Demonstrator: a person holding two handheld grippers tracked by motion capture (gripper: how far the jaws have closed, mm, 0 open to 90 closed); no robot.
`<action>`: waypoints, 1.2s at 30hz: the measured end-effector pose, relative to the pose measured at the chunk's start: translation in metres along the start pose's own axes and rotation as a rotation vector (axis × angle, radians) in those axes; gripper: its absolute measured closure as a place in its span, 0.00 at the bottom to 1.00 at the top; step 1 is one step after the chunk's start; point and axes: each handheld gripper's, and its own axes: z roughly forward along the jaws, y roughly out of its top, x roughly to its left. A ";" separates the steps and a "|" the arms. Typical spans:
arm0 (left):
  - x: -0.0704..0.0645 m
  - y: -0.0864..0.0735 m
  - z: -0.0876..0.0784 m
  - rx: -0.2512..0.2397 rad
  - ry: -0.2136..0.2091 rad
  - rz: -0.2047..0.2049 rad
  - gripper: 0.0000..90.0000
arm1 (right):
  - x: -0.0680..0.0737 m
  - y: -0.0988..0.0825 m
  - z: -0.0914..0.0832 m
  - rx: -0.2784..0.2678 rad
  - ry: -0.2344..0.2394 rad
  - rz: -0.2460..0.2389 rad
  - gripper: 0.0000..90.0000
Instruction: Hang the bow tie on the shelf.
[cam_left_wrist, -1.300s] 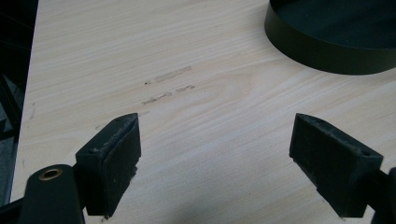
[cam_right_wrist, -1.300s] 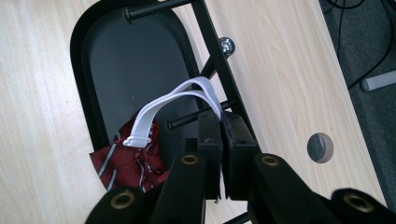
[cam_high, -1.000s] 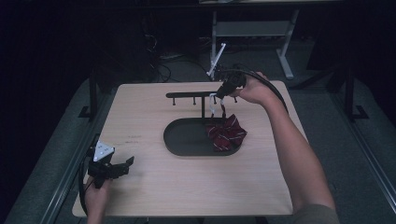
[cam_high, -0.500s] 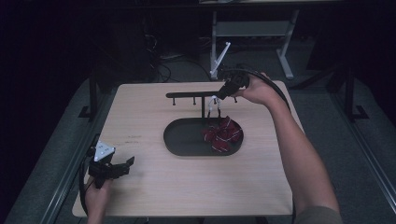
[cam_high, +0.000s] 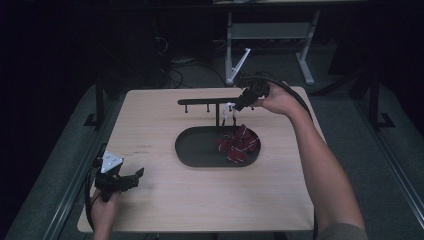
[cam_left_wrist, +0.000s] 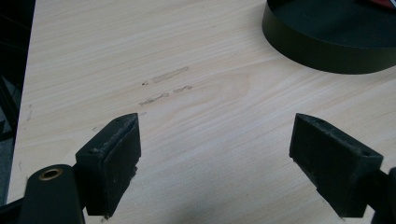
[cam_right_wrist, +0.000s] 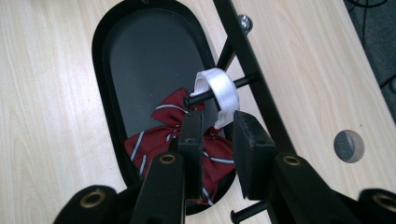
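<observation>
Red striped bow tie (cam_right_wrist: 187, 140) hangs by its white strap (cam_right_wrist: 219, 91) from a rack peg (cam_right_wrist: 219, 93) over the black tray (cam_high: 195, 150). Right gripper (cam_right_wrist: 217, 133) jaws have just been opening, strap released between them. Left gripper (cam_left_wrist: 215, 154) idle, spread. Soft, light; grasp the strap.

Matt black tray (cam_right_wrist: 109, 70), cloth bow tie (cam_right_wrist: 163, 126)

left gripper (cam_high: 131, 176): your black jaws, grey triangular plate | right gripper (cam_high: 239, 103): black, brass-ringed screws, black cable | arms: bare
</observation>
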 end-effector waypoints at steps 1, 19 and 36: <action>0.000 0.000 0.000 -0.003 0.000 -0.005 0.18 | 0.000 -0.001 0.000 -0.002 0.004 0.006 0.80; -0.002 0.000 0.000 0.012 -0.010 0.018 0.18 | 0.005 -0.011 0.007 -0.007 0.021 0.007 0.73; -0.002 0.000 -0.001 0.006 -0.007 0.021 0.18 | 0.012 -0.021 0.010 -0.009 0.039 0.010 0.68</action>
